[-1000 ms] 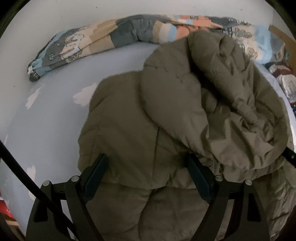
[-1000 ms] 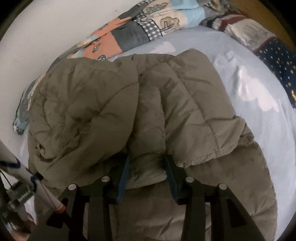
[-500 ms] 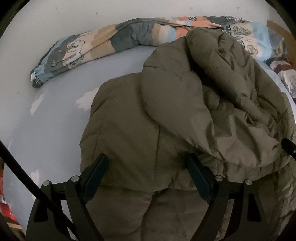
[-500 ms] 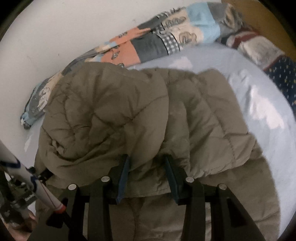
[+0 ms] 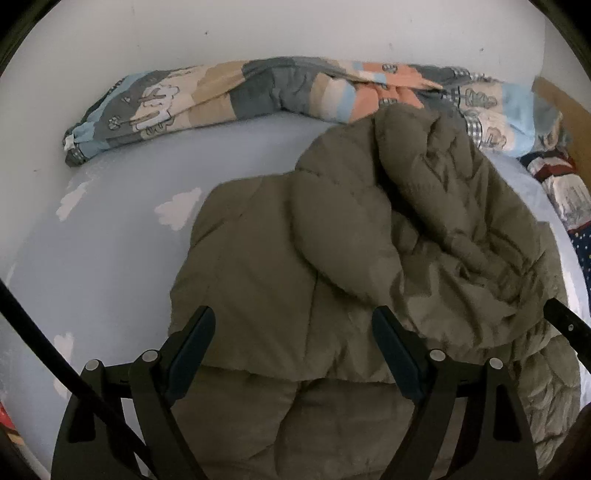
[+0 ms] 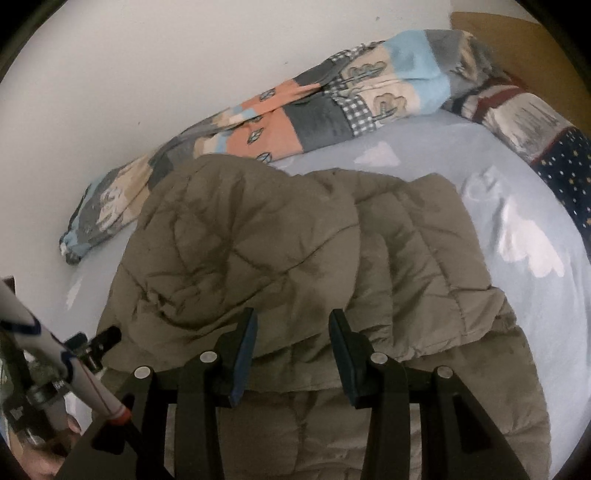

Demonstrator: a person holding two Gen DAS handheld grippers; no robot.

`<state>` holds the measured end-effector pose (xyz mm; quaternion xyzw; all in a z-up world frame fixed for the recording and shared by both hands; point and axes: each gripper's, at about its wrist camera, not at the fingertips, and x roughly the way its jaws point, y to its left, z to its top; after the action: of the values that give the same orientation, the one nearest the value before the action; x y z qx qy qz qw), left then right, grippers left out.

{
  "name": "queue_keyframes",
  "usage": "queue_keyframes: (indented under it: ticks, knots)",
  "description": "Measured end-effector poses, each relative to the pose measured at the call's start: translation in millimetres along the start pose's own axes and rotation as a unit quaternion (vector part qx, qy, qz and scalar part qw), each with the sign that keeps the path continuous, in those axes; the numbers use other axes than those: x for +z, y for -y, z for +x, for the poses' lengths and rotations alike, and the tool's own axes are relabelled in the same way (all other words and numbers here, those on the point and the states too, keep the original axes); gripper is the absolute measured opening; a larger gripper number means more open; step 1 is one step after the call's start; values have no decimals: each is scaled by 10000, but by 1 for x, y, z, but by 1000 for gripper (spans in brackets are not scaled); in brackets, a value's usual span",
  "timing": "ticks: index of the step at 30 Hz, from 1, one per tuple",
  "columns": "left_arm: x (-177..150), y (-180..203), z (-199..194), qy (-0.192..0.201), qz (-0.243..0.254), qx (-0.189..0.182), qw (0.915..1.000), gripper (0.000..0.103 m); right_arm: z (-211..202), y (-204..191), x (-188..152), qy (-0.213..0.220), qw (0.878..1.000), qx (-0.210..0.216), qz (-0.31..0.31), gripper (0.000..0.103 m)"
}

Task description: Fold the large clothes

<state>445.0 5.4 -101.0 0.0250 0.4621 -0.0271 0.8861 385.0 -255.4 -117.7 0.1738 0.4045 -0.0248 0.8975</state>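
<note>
An olive quilted jacket (image 5: 280, 266) is spread on a pale blue sheet (image 5: 92, 266) printed with white clouds, its upper part doubled over the lower part into a puffy fold. The near hem is cut off at the bottom of both views, and the sleeves cannot be made out among the bunched folds on the jacket's right side. The left gripper (image 5: 293, 332) is seen spread wide above the fold's edge, nothing caught between its fingers. The right gripper (image 6: 291, 334) is held partly open over the same edge; whether fabric is touched cannot be told. A rolled patchwork blanket (image 5: 258, 88) is laid along the white wall (image 5: 258, 29) behind the jacket. Dark starred bedding (image 6: 565, 166) is cropped at the right.
</note>
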Motion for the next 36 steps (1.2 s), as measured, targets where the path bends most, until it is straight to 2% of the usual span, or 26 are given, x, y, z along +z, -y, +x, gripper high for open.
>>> queue_keyframes:
  ticks: [5, 8, 17, 21, 24, 28, 31, 36]
  knots:
    - [0, 1, 17, -292, 115, 222, 9993, 86, 23, 9, -4, -447, 9988, -205, 55, 44]
    - [-2, 1, 23, -421, 110, 199, 9989, 86, 32, 17, -6, -639, 9975, -123, 264, 46]
    - [-6, -3, -7, -191, -48, 18, 9998, 86, 1, 14, -2, -365, 9989, -77, 300, 47]
    - [-17, -8, -30, -96, -285, -129, 9995, 86, -22, 15, -8, -253, 9993, -56, 286, 47]
    - [-37, -8, -54, -14, -360, -248, 9990, 86, -38, 15, -18, -234, 9993, 0, 276, 48]
    - [-73, -1, -95, 260, 70, -108, 9996, 86, -66, 11, -41, -174, 9998, -89, 92, 48]
    - [-113, 3, -125, 479, 427, 141, 9978, 86, -96, 12, -68, -81, 9999, -4, 92, 49]
    - [-170, -6, -136, 96, 603, 151, 9980, 86, -132, 13, -126, -183, 9998, -29, -81, 52]
